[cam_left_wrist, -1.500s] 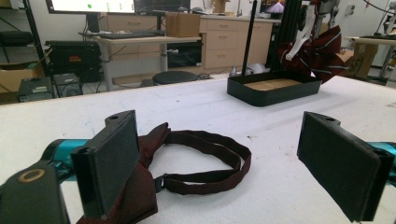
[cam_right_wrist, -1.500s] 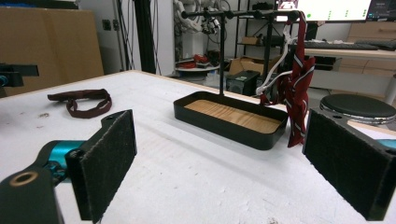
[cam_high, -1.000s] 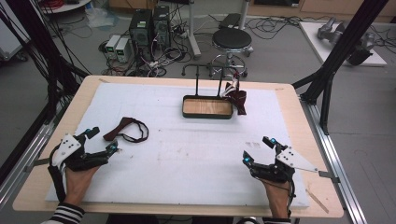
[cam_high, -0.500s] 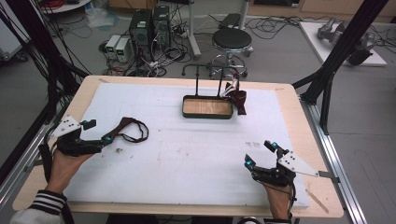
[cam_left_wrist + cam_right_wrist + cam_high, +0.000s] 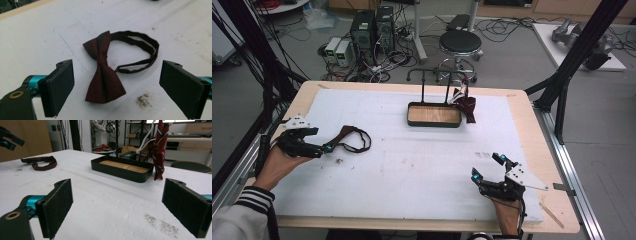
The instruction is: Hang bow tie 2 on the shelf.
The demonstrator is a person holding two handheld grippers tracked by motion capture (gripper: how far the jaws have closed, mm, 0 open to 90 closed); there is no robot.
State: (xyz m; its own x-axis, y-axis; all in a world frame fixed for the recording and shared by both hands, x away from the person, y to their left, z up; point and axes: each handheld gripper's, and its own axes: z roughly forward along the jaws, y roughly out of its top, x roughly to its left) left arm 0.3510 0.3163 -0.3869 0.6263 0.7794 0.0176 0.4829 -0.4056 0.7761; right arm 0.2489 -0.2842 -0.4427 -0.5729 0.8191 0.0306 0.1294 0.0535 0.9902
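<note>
A dark red bow tie [image 5: 346, 135] with a looped strap lies flat on the white mat at the left. My left gripper [image 5: 326, 148] is open just short of it, its tips pointing at the bow. In the left gripper view the bow tie [image 5: 103, 75] lies between and beyond the two spread jaws of the left gripper [image 5: 120, 87], untouched. My right gripper [image 5: 488, 168] stands open near the front right of the mat with nothing in it. In the right gripper view, the right gripper [image 5: 117, 207] faces the black tray [image 5: 120, 171].
A black tray [image 5: 414, 121] with a wooden floor sits at the back centre, under a thin metal rack [image 5: 434, 75]. A red patterned tie [image 5: 467, 106] hangs from the rack's right end. The wooden table edge [image 5: 532, 130] frames the mat. A stool [image 5: 460, 42] stands behind.
My left gripper has moved away from the front edge toward the bow tie, and its tips now reach the bow. The right gripper has barely shifted.
</note>
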